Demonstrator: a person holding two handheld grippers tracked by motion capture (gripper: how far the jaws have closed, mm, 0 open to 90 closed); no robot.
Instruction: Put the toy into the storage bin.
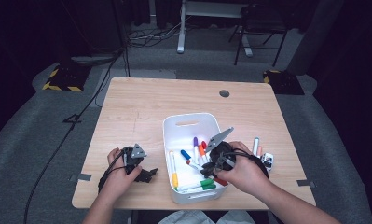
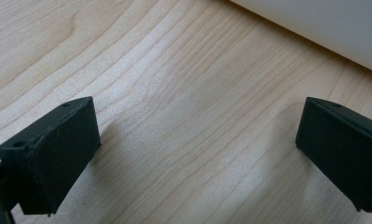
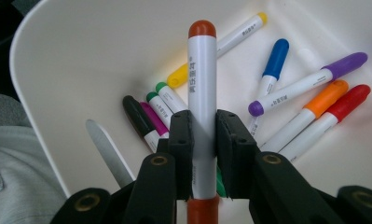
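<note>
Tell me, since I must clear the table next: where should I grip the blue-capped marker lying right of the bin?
Grip the marker across the middle of its barrel, coming straight down from above. It lies flat on the table, apart from the bin, so both long sides look free, I think.

Small dark print along the held marker [image 3: 202, 102], too blurred to read

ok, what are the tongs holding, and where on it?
Right tongs clamp the white red-capped marker around its lower barrel. Left tongs: open, nothing held.
</note>
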